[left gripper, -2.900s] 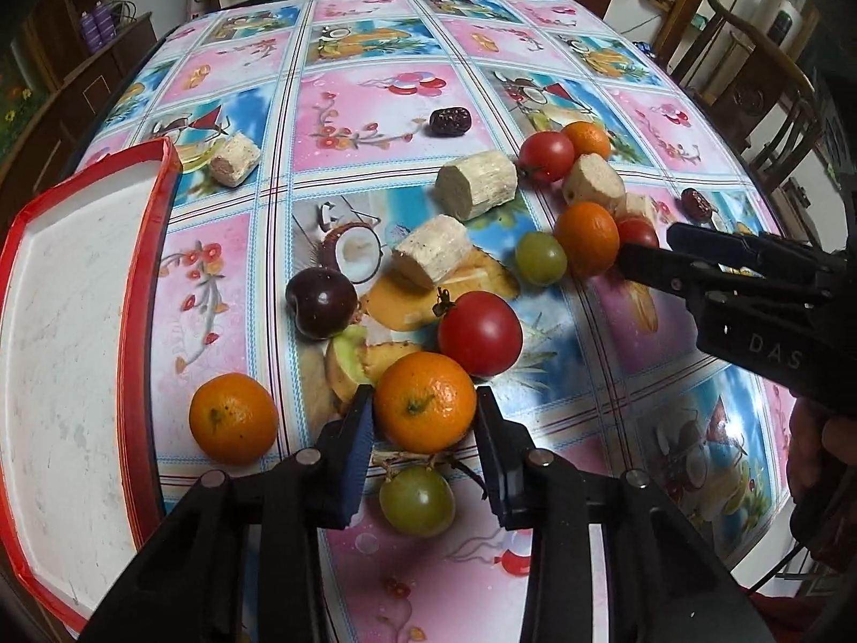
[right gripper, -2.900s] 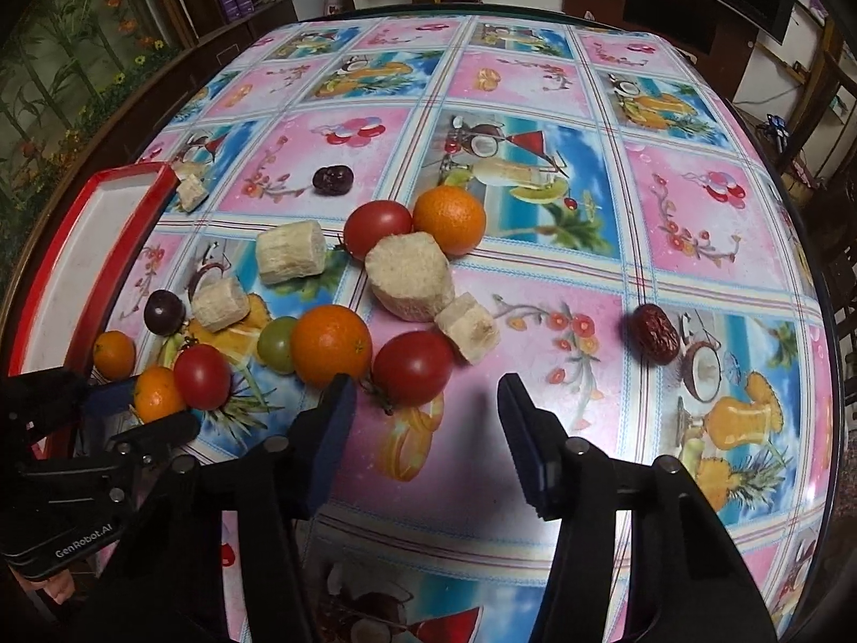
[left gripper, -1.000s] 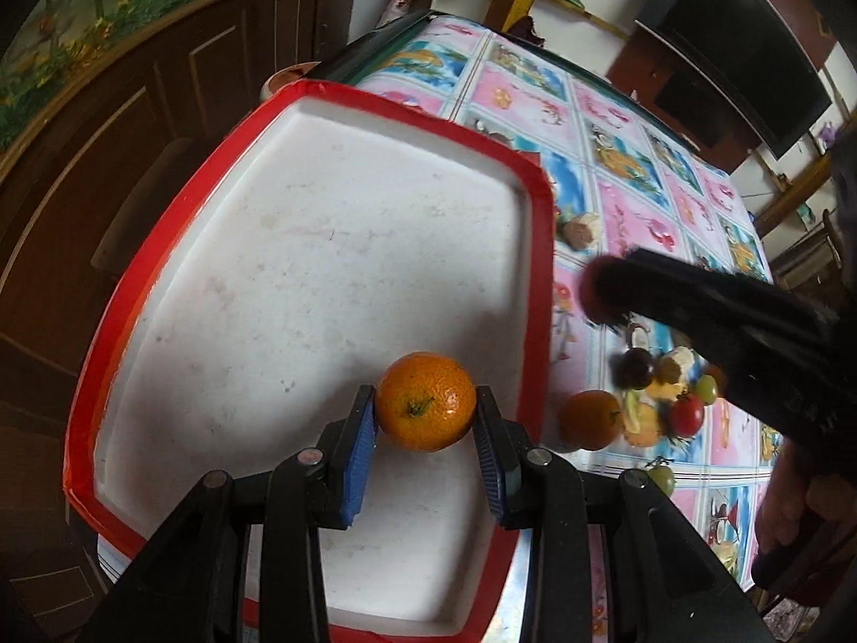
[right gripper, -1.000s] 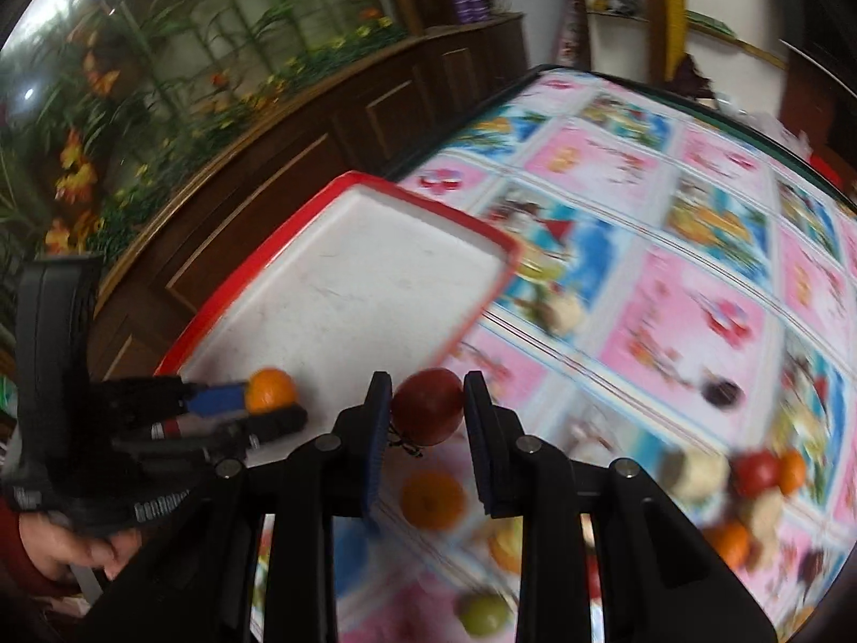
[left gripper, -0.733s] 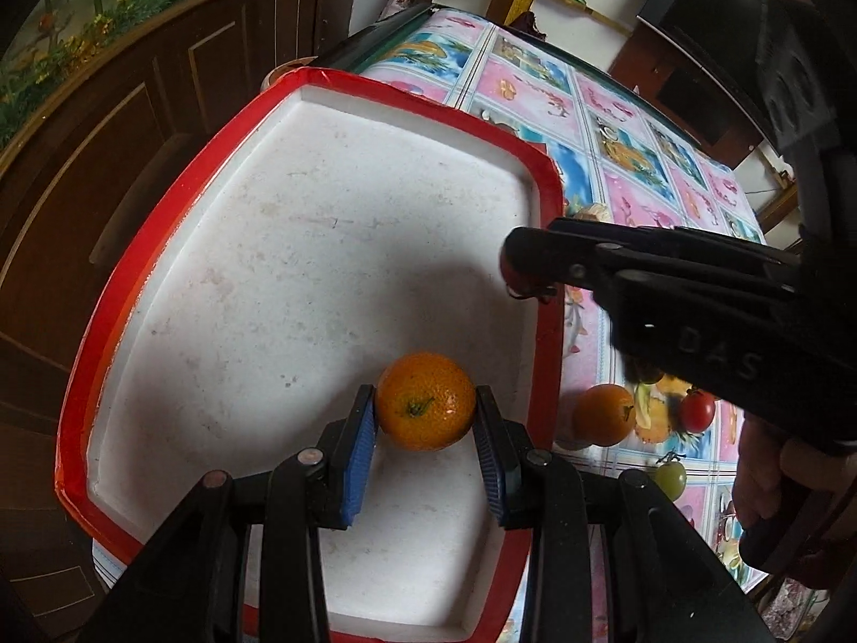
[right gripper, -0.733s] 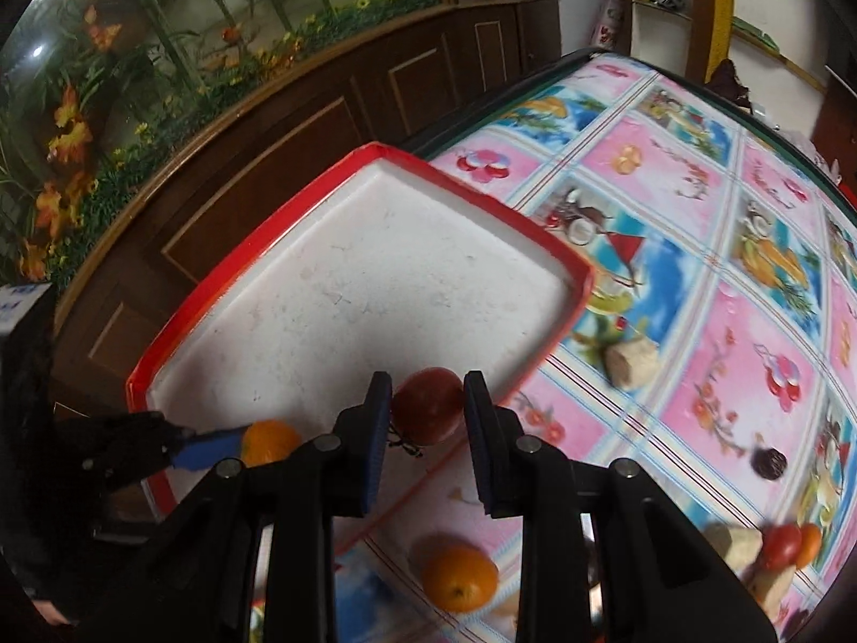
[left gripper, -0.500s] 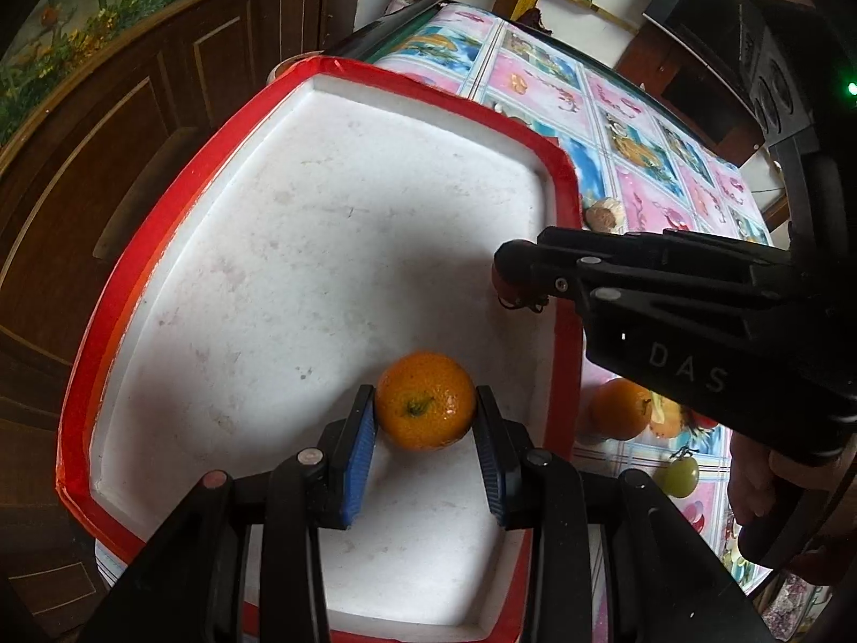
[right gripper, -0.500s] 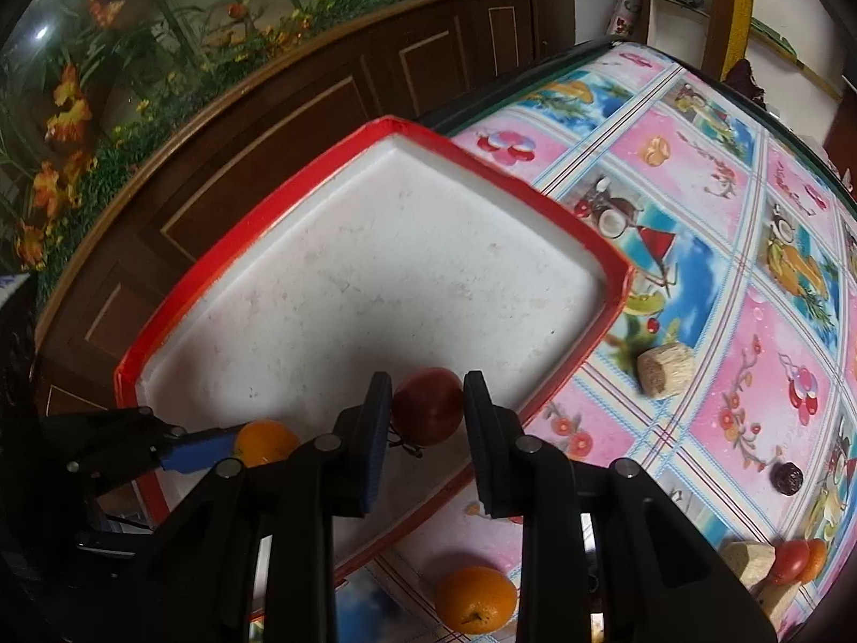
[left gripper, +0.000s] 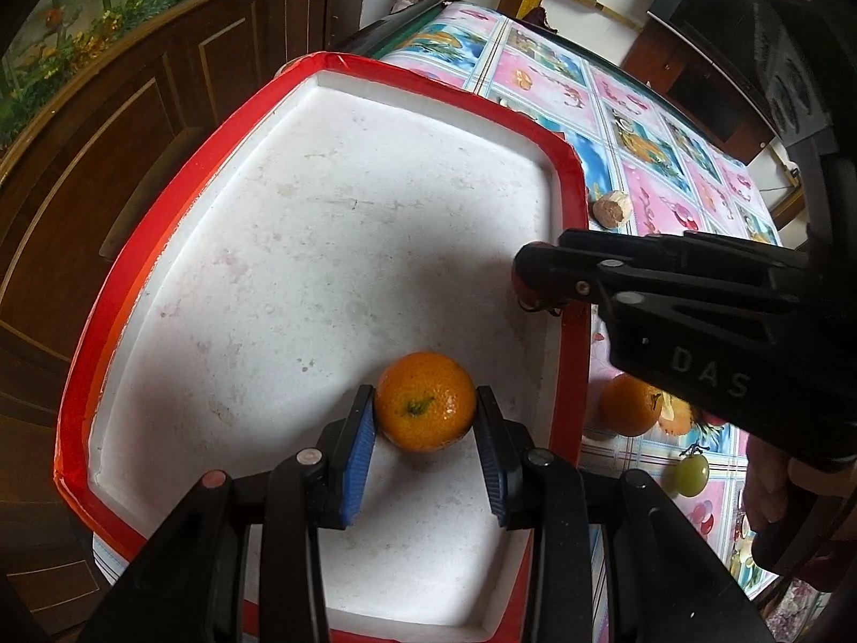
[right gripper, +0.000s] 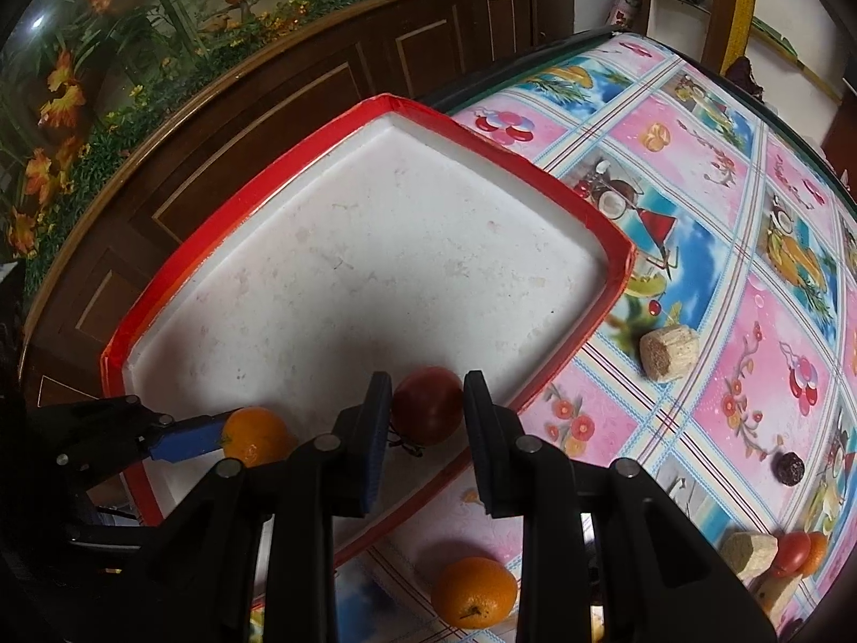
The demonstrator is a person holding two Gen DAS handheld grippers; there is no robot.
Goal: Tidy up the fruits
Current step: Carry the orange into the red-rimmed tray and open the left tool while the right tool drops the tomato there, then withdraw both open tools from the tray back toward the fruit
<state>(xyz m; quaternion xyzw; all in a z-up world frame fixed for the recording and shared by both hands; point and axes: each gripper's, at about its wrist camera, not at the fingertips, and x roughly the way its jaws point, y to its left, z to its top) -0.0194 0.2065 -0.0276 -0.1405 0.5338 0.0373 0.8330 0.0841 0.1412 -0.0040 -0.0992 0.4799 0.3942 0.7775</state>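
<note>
The red-rimmed white tray [left gripper: 570, 171] holds nothing loose. Over its floor at 6 o'clock the left tongs [left gripper: 425, 431] pinch a mandarin [left gripper: 425, 408]; toward 4 o'clock the right tongs [right gripper: 427, 423] pinch a tomato [right gripper: 427, 411]. About three seconds earlier both fruits lay on the tabletop [right gripper: 750, 246] among the others; since then the tomato has crossed the rim.

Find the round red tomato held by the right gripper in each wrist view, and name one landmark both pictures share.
Left wrist view: the round red tomato peeks out right of centre, mostly hidden at the tip of the right gripper, above the tray's right rim.
Right wrist view: it sits low and central, between the jaws.
Shared landmark: the red-rimmed white tray; also the orange mandarin in the left gripper.
</note>
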